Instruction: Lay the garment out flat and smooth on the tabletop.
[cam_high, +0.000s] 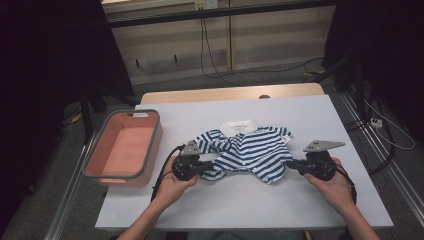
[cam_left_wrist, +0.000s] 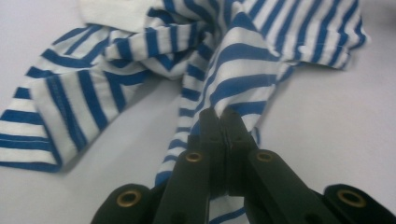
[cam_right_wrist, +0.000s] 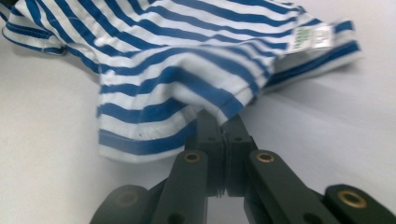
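Bin (cam_high: 102, 172): sits at the table's (cam_high: 210, 205) left edge, salmon with a grey rim, nothing seen inside, well apart from the shirt.

Left gripper (cam_high: 204, 166): your jaws are pinched together on the shirt's (cam_high: 250, 150) near-left hem. In the left gripper view the tips (cam_left_wrist: 223, 122) bite a bunched fold of striped cloth, and the fabric draws up into a ridge from that point.

Shirt: small, blue-and-white striped, white collar (cam_high: 239, 127) toward the far edge, lying mid-table, slightly toward the near edge. The left sleeve (cam_left_wrist: 51, 121) is crumpled and folded over itself; the body is wrinkled, not flat.

Right gripper (cam_high: 294, 165): jaws likewise clamped, on the near-right hem corner. The right gripper view shows the tips (cam_right_wrist: 223, 127) tucked under the hem edge, with the cloth draped over them and a sewn tag (cam_right_wrist: 310, 38) on the far side seam.

Handling, as a judgement: light, soft knit, no stiffness; it will sag and stretch between your two grips and will not hold a shape. The hem corners are the sensible hold, since the doubled, stitched edge gives the pads more to bite than single cloth. A thin pinch could slip if you pull the grippers apart too sharply.
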